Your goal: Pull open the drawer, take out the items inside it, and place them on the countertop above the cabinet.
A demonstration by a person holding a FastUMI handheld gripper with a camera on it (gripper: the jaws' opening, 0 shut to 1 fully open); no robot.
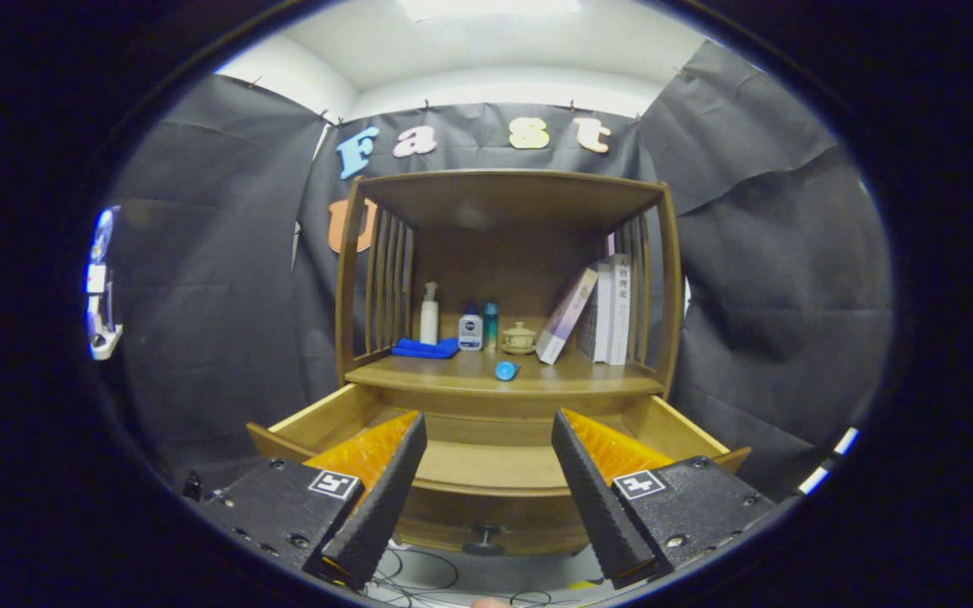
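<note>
Low in the frame's centre, your gripper [486, 498] has its fingers spread wide, nothing between them but air. Just beyond them the light wooden drawer [486, 464] is pulled open from the wooden cabinet [503, 279]; its dark round knob [484, 539] sits at bottom centre, betw. the fingertips. What's visible of the drawer's floor looks bare; its corners are hidden behind the fingers. On the wooden countertop [470, 377] above, mid-frame: small blue round cap-like item [506, 370] near the front edge, folded blue cloth [426, 347] to the left, white pump bottle [428, 313], dark-blue-capped white bottle [470, 328], teal bottle [491, 325], beige lidded cup [519, 338], leaning books [596, 312] at right.
</note>
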